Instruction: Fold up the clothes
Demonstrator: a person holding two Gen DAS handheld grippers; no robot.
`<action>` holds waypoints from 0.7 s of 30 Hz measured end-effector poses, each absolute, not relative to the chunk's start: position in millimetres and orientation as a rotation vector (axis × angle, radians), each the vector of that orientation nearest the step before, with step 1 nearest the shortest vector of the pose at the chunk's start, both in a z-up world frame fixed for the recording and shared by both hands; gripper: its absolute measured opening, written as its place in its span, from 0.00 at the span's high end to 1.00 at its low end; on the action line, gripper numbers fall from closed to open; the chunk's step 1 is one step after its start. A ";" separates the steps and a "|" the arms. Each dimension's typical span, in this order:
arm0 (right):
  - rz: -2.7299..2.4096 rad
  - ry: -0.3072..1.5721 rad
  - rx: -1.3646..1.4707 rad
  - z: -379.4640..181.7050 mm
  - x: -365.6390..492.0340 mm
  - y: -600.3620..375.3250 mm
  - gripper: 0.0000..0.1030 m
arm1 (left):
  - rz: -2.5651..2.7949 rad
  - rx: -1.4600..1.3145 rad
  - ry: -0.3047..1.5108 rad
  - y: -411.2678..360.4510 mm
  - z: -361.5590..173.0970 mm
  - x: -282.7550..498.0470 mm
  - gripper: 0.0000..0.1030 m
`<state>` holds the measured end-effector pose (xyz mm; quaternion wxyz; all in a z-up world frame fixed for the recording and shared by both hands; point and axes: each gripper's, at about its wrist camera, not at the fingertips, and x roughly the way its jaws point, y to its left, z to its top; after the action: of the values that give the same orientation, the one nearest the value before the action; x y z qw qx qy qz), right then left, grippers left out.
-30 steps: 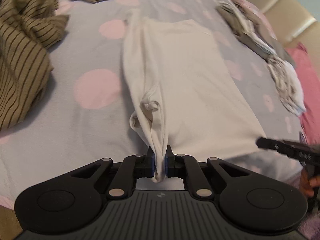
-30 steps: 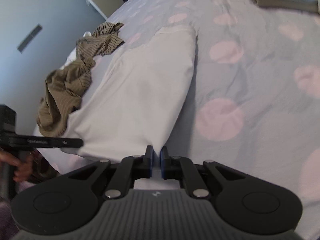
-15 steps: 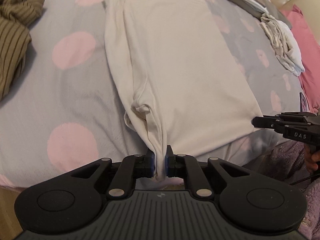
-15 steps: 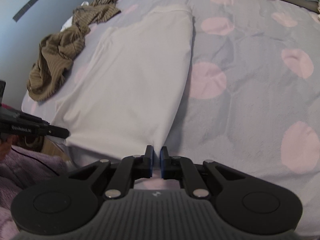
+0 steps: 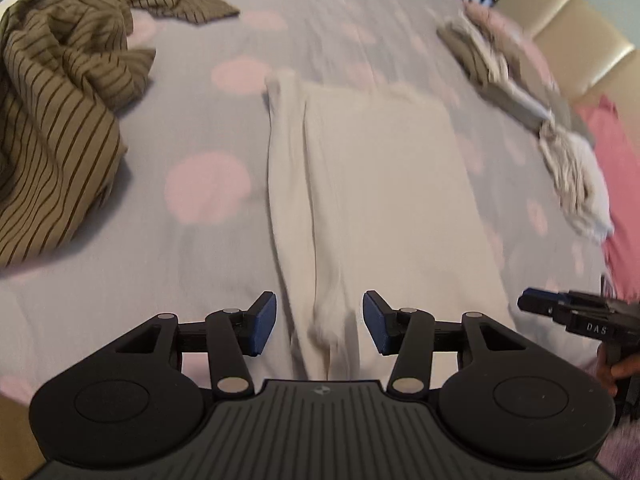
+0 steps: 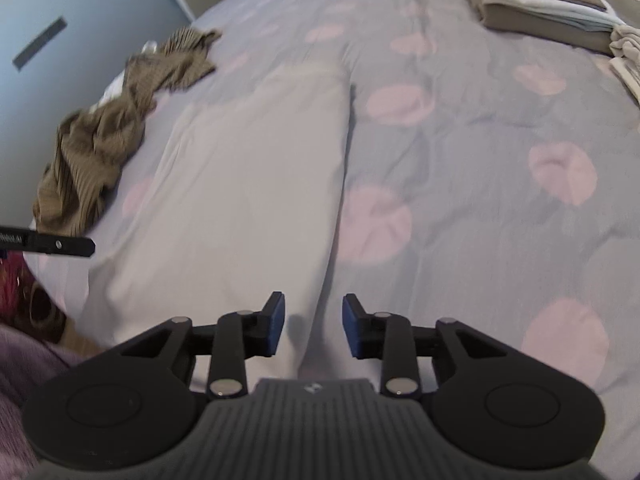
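A white shirt [image 5: 380, 184] lies flat on the bed, folded lengthwise, with a sleeve folded in along its left side. My left gripper [image 5: 319, 326] hovers over the shirt's near left corner; its jaws are opening and the bunched sleeve cloth lies loose between them, touching neither pad. My right gripper [image 6: 313, 326] is over the shirt's [image 6: 248, 200] near right edge, jaws opening, pads clear of the cloth. The right gripper's tip [image 5: 568, 308] shows at the right of the left wrist view. The left gripper's tip [image 6: 60, 244] shows at the left of the right wrist view.
The bed has a grey cover with pink dots [image 5: 208, 192]. A crumpled brown striped garment [image 5: 60, 112] lies to the left. A stack of folded clothes [image 6: 560, 16] sits at the far right, beside a pink pillow [image 5: 616, 152]. A grey wall [image 6: 60, 20] stands behind the bed's left side.
Both grippers were shut on the shirt's near corners and have now let go, jaws spread apart. The shirt has settled flat on the bed.
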<state>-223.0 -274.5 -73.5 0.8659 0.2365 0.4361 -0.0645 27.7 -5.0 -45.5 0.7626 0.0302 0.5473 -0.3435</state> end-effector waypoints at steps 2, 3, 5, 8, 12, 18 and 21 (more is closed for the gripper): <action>-0.145 0.894 0.509 -74.2 -216.1 -279.3 0.61 | -0.731 0.070 1.155 -11.3 -50.6 33.8 0.55; -0.148 0.890 0.516 -75.1 -211.4 -281.0 0.57 | -0.721 0.079 1.140 -14.4 -53.9 37.5 0.55; -0.150 0.886 0.530 -77.2 -202.0 -284.4 0.54 | -0.710 0.091 1.123 -18.7 -60.5 45.8 0.55; -0.159 0.884 0.551 -81.6 -188.1 -291.2 0.51 | -0.729 0.046 1.129 -23.1 -69.6 58.2 0.55; -0.172 0.888 0.607 -92.3 -168.2 -304.8 0.51 | -0.768 0.020 1.118 -32.6 -80.3 70.2 0.54; -0.145 0.889 0.636 -108.6 -137.7 -319.3 0.51 | -0.773 0.010 1.106 -44.3 -96.3 91.8 0.54; -0.129 0.876 0.637 -112.8 -124.8 -324.7 0.49 | -0.791 -0.027 1.095 -46.5 -101.8 100.5 0.51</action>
<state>-124.8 -324.7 -112.8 0.8550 0.3029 0.4165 -0.0613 100.5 -46.5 -101.8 0.7804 -0.0127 0.5067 -0.3660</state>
